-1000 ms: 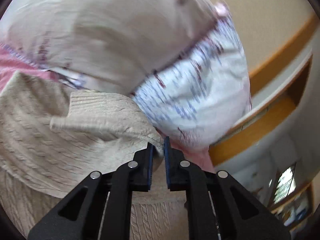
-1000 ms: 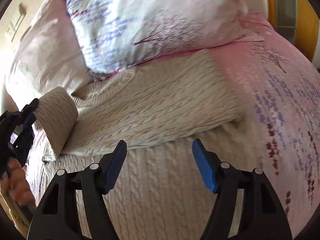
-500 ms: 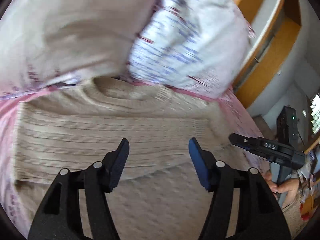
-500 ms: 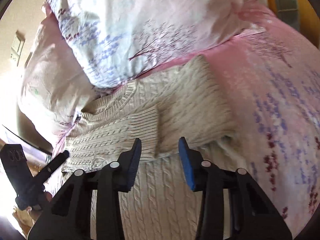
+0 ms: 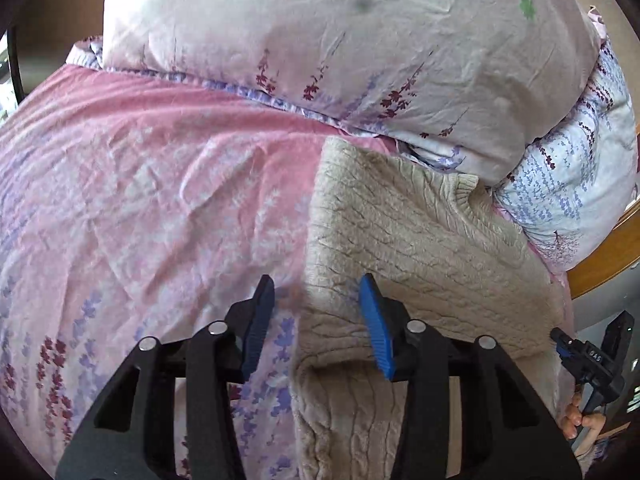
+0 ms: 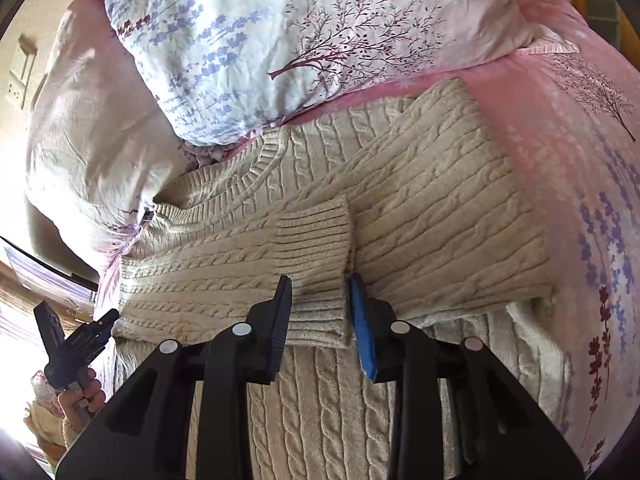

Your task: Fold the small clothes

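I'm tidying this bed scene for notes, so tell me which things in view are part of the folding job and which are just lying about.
Part of the job:
- cream cable-knit sweater, sleeves folded in
- its ribbed cuff, between the right tool's pads
- left tool, at the sweater's side edge

Just lying about:
- floral pillows
- pink bedspread
- wooden bed frame

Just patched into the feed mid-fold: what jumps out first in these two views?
A cream cable-knit sweater lies on a pink flowered bedspread, sleeves already folded across its chest, below two floral pillows. The right gripper straddles the ribbed cuff, its jaws having just been closing. The left gripper sits at the sweater's side edge, jaws apart, also just narrowed.
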`<control>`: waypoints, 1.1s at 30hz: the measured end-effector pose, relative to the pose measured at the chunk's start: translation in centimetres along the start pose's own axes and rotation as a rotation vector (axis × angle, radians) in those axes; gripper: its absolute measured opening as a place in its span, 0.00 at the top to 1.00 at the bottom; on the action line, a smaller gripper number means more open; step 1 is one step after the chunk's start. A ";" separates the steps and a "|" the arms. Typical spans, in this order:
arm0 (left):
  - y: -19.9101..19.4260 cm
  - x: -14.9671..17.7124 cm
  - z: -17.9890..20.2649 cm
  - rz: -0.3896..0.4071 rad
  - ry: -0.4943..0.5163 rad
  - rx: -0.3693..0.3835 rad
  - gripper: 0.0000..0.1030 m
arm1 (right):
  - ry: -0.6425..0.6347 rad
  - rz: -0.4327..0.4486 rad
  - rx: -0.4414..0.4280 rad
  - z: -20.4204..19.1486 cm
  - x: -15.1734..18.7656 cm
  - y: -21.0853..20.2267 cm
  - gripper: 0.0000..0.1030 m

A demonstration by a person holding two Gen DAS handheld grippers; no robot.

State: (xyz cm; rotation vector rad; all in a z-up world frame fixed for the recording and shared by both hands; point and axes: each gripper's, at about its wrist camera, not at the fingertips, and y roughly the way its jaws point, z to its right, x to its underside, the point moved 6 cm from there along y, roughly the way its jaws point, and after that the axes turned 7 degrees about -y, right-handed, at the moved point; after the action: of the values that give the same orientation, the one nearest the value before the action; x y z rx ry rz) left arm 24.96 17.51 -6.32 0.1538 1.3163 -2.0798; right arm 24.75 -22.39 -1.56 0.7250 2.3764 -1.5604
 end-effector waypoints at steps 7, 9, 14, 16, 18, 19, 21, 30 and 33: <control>0.5 0.2 0.6 0.018 0.002 0.020 0.87 | -0.148 0.119 0.051 -3.2 -1.9 -1.4 0.92; 0.4 0.2 0.4 0.026 -0.009 0.027 0.89 | -0.215 0.241 0.038 -5.6 -3.4 -3.9 0.92; 0.1 0.4 0.3 0.040 -0.009 0.036 0.90 | -0.223 0.224 0.160 -4.3 -3.0 -3.2 0.92; 0.1 0.4 0.4 0.042 -0.004 0.037 0.90 | -0.131 0.087 0.193 -1.1 -1.4 0.3 0.92; 0.0 0.4 0.4 0.042 -0.004 0.038 0.90 | -0.078 0.068 0.162 0.2 -0.7 1.2 0.92; 0.0 0.4 0.4 0.041 -0.006 0.040 0.90 | -0.075 0.089 0.155 0.1 -0.7 0.9 0.92; -0.1 0.4 0.2 0.040 -0.016 0.046 0.90 | -0.084 0.125 0.153 -0.1 -0.9 0.3 0.92; -0.6 0.5 0.2 0.034 -0.024 0.043 0.85 | -0.119 0.093 0.187 -0.2 -0.3 0.8 0.87; -1.0 0.8 0.1 0.023 -0.040 0.053 0.83 | -0.133 0.146 0.199 -0.8 -0.3 -1.1 0.84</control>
State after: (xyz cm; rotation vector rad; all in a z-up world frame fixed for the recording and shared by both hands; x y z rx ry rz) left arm 23.80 17.37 -5.87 0.1489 1.2301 -2.0888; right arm 24.58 -22.12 -0.24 0.7877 2.0472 -1.7407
